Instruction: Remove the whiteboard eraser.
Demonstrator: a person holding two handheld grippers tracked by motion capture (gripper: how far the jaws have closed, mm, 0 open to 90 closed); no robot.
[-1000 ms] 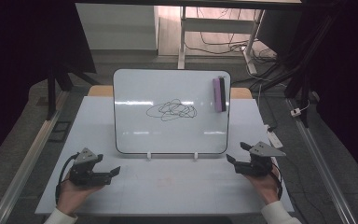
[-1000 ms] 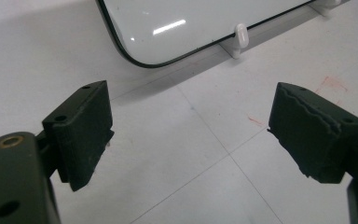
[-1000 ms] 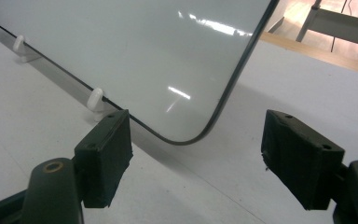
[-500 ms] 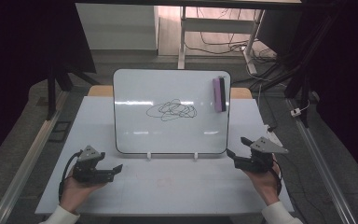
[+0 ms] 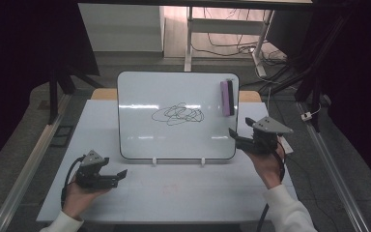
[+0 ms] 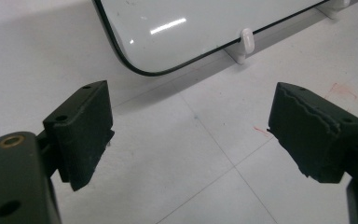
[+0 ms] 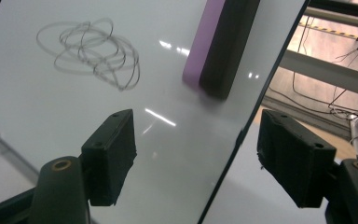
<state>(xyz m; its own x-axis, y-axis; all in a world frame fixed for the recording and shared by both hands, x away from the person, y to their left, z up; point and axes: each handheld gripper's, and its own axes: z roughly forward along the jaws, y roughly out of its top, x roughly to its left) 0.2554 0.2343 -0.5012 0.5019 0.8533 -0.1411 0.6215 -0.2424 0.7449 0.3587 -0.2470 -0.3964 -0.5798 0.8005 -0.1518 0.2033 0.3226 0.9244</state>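
Over at the left, the left tool (image 5: 110,178) sits low on the white desk (image 5: 183,193), near the lower left corner of the whiteboard (image 5: 140,96), its jaws wide apart with nothing but bare desk between them; in the left gripper view the board's rounded corner and one of its small white feet (image 6: 245,39) lie ahead of it. Moving right, the whiteboard stands propped on its feet, leaning back a little, with a black scribble (image 5: 178,113) near its middle. Further right, the eraser (image 5: 227,97), purple-backed with a dark felt side, clings upright to the board near its top right corner, its long axis running up and down the board. The right tool (image 5: 235,137) is raised off the desk beside the board's right edge, so the eraser lies above it and slightly to its left; this is clearly the nearer hand. Its jaws have just been closing a little, yet they stand wide and hold nothing; in the right gripper view the board's right edge (image 7: 242,140) runs between them, with the eraser (image 7: 221,44) ahead. I'd judge that edge is what stands in the way: the tool must clear it before closing across the eraser's narrow width.
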